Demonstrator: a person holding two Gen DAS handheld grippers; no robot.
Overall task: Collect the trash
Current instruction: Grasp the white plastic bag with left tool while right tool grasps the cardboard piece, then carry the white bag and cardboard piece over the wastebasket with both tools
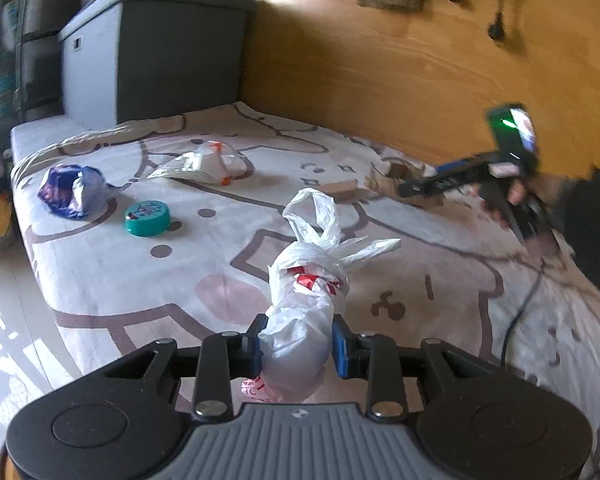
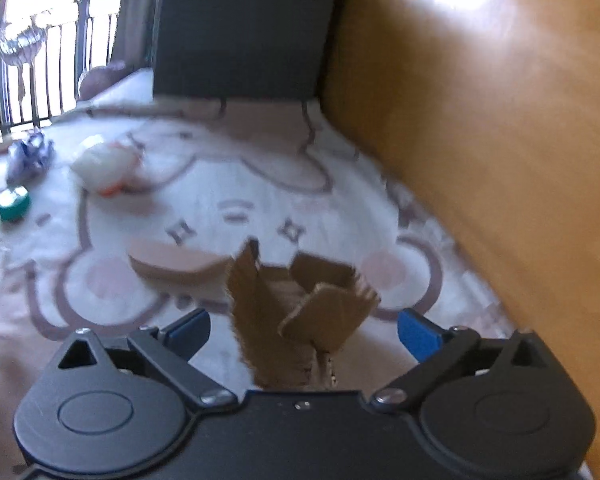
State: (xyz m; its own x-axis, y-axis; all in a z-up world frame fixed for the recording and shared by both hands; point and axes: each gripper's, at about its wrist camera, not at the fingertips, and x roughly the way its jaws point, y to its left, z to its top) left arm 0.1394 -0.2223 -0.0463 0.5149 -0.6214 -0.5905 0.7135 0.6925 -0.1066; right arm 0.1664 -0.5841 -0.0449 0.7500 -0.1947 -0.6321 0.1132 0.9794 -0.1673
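Observation:
My left gripper (image 1: 298, 346) is shut on a knotted white plastic bag (image 1: 308, 292) with red print and holds it above the patterned blanket (image 1: 140, 280). My right gripper (image 2: 304, 330) is open, with torn brown cardboard (image 2: 300, 308) standing between its jaws; whether it touches the pads cannot be told. It also shows in the left wrist view (image 1: 472, 174), at the right by the cardboard (image 1: 392, 176). On the blanket lie a crumpled purple wrapper (image 1: 72, 190), a teal round lid (image 1: 148, 218) and a clear plastic bag (image 1: 204, 164).
A grey storage box (image 1: 148, 52) stands at the bed's far end. A wooden wall (image 1: 400, 72) runs along the right side. A flat cardboard piece (image 2: 176, 262) lies ahead of my right gripper. A black cable (image 1: 520, 312) crosses the blanket. Balcony railing (image 2: 24, 68) at far left.

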